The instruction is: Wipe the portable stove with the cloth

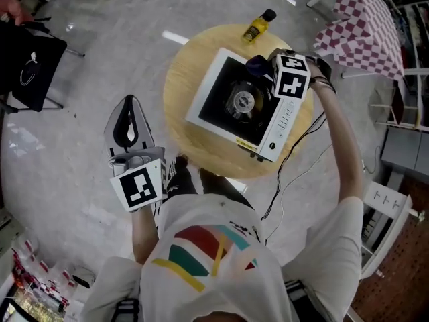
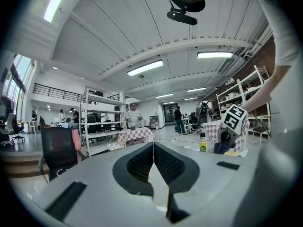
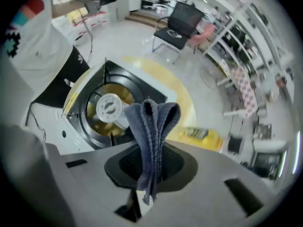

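Observation:
A white portable stove (image 1: 213,90) with a black top and a round burner (image 1: 241,101) sits on a round wooden table (image 1: 179,72). My right gripper (image 1: 260,64) hangs over the stove's far right corner, shut on a folded dark blue cloth (image 3: 152,131). In the right gripper view the cloth stands up between the jaws, with the stove (image 3: 80,126) and its burner (image 3: 109,106) just beyond. My left gripper (image 1: 129,127) is held off the table to the left, shut and empty; its jaws (image 2: 154,167) meet with nothing between them.
A yellow bottle (image 1: 257,25) lies on the table's far edge. A black cable (image 1: 288,173) trails off the stove's near side. A black chair (image 1: 30,62) stands far left, and a checked-cloth table (image 1: 365,25) at the upper right. Shelving (image 1: 402,139) lines the right.

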`<state>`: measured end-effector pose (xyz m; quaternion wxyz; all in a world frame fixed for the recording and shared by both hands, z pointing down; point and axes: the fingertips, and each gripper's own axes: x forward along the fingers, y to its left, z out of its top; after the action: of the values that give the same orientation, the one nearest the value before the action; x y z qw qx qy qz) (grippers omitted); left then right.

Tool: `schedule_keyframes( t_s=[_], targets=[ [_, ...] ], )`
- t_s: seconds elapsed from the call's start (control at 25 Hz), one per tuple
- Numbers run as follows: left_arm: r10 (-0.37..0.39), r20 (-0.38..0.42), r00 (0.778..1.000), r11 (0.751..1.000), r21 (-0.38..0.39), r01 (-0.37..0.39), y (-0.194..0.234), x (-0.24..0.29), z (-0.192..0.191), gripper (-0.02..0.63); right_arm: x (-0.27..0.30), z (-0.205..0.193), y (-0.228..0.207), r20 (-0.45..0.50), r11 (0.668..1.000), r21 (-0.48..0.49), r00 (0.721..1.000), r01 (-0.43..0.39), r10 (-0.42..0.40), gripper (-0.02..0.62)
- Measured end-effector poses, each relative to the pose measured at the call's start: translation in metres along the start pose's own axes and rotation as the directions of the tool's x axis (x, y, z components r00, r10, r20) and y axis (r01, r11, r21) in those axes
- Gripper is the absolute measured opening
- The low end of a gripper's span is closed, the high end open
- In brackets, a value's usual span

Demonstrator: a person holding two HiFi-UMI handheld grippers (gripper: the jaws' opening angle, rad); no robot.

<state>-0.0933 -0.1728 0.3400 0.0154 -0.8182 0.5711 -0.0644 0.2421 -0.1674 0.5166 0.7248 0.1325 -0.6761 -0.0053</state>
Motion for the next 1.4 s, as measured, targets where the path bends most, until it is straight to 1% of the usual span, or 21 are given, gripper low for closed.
schedule_keyframes(
  t_s=[0.04,0.08,0.12,0.16,0.2,0.24,0.32,0.4,0.44,0.48,0.52,0.64,0.72,0.84,0.96,1.2,1.32,1.4],
  targets=[
    [0.018,0.002,1.000,1.000,-0.004,-0.018,0.007,-0.003,0.000,0.006,-0.004,0.026,-0.003,0.023,0.996,-0.086,0.999,0.038,-0.036,0.030],
    [0.036,0.003,0.999,0.999,-0.008,-0.036,0.014,-0.006,-0.001,0.006,-0.007,0.052,-0.004,0.049,0.982,-0.171,0.996,0.076,-0.069,0.031],
    [0.054,0.003,0.999,0.998,-0.013,-0.054,0.021,-0.010,-0.002,0.006,-0.008,0.077,-0.002,0.078,0.961,-0.251,0.992,0.115,-0.098,0.031],
    [0.072,0.001,0.997,0.997,-0.017,-0.072,0.028,-0.013,-0.003,0.006,-0.008,0.101,0.001,0.110,0.933,-0.327,0.986,0.153,-0.123,0.031],
    [0.090,-0.001,0.996,0.996,-0.021,-0.090,0.035,-0.017,-0.005,0.006,-0.008,0.122,0.007,0.142,0.897,-0.400,0.979,0.189,-0.143,0.030],
    [0.109,-0.003,0.994,0.994,-0.025,-0.109,0.042,-0.020,-0.007,0.006,-0.007,0.142,0.013,0.171,0.853,-0.472,0.972,0.223,-0.160,0.031],
    [0.152,-0.009,0.988,0.988,-0.037,-0.152,0.059,-0.028,-0.013,0.006,-0.005,0.177,0.030,0.223,0.751,-0.599,0.958,0.279,-0.178,0.030],
    [0.191,-0.018,0.981,0.980,-0.050,-0.192,0.075,-0.037,-0.020,0.006,-0.002,0.206,0.049,0.260,0.660,-0.686,0.950,0.307,-0.172,0.031],
    [0.207,-0.022,0.978,0.976,-0.056,-0.208,0.083,-0.042,-0.023,0.006,-0.001,0.217,0.058,0.270,0.625,-0.717,0.950,0.307,-0.158,0.031],
    [0.221,-0.026,0.975,0.973,-0.061,-0.222,0.091,-0.046,-0.027,0.006,0.000,0.226,0.068,0.272,0.601,-0.742,0.953,0.297,-0.135,0.031],
    [0.231,-0.030,0.972,0.970,-0.066,-0.233,0.098,-0.049,-0.029,0.006,0.002,0.233,0.078,0.268,0.588,-0.760,0.958,0.277,-0.104,0.031],
    [0.258,-0.043,0.965,0.961,-0.088,-0.261,0.115,-0.058,-0.038,0.006,0.007,0.246,0.104,0.245,0.576,-0.790,0.969,0.209,-0.016,0.031],
    [0.268,-0.046,0.962,0.957,-0.099,-0.271,0.120,-0.061,-0.041,0.006,0.010,0.246,0.112,0.228,0.563,-0.805,0.974,0.187,0.003,0.030],
    [0.274,-0.046,0.961,0.954,-0.112,-0.277,0.126,-0.062,-0.045,0.006,0.014,0.245,0.117,0.205,0.550,-0.818,0.979,0.169,0.005,0.031],
    [0.274,-0.047,0.960,0.953,-0.120,-0.278,0.129,-0.061,-0.047,0.006,0.017,0.245,0.119,0.196,0.548,-0.821,0.981,0.160,0.007,0.031],
    [0.261,-0.051,0.964,0.957,-0.119,-0.265,0.123,-0.053,-0.045,0.006,0.018,0.231,0.114,0.190,0.559,-0.814,0.982,0.158,-0.001,0.031],
    [0.257,-0.056,0.965,0.958,-0.119,-0.262,0.123,-0.048,-0.046,0.006,0.022,0.217,0.099,0.176,0.567,-0.807,0.984,0.162,-0.031,0.030],
    [0.254,-0.060,0.965,0.959,-0.118,-0.259,0.121,-0.046,-0.047,0.006,0.026,0.206,0.086,0.160,0.579,-0.798,0.985,0.165,-0.060,0.030]
  ],
)
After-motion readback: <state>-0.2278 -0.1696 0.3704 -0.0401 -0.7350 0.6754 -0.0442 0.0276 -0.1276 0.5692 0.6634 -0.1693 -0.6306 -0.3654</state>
